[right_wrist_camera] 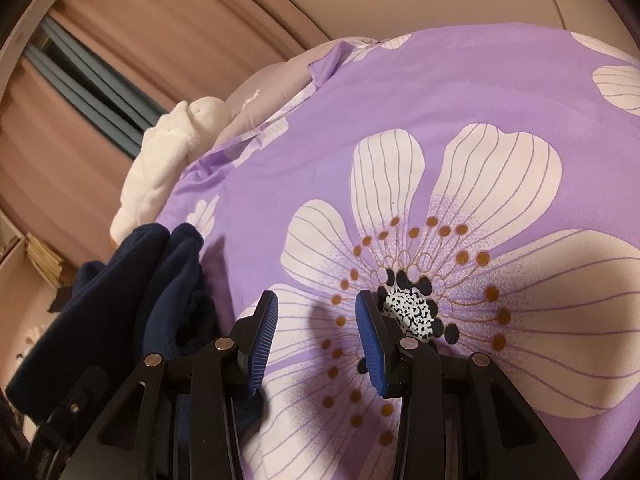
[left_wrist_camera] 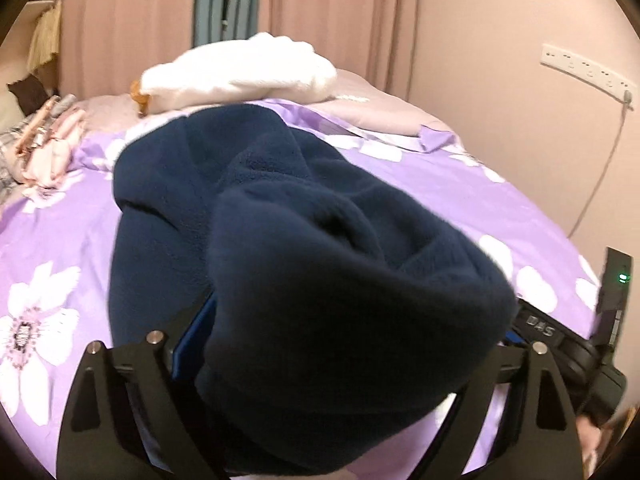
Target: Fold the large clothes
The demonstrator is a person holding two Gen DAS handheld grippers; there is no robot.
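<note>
A dark navy fleece garment [left_wrist_camera: 248,200] lies bunched on the purple flowered bedspread [left_wrist_camera: 56,240]. A thick fold of it drapes over my left gripper [left_wrist_camera: 340,340] and hides the fingertips; a blue pad [left_wrist_camera: 196,320] shows at the left, so the jaws stand wide around the cloth. In the right wrist view my right gripper [right_wrist_camera: 316,320] is open and empty, with blue pads [right_wrist_camera: 264,332] apart, just above a large white flower on the bedspread [right_wrist_camera: 440,120]. The navy garment [right_wrist_camera: 132,280] lies to its left, touching the left finger's base.
A white fluffy blanket [left_wrist_camera: 240,72] lies at the head of the bed, also seen in the right wrist view [right_wrist_camera: 160,160]. Pinkish clothes [left_wrist_camera: 48,148] are heaped at the left. Curtains [left_wrist_camera: 320,8], a wall and a power strip [left_wrist_camera: 588,68] stand behind.
</note>
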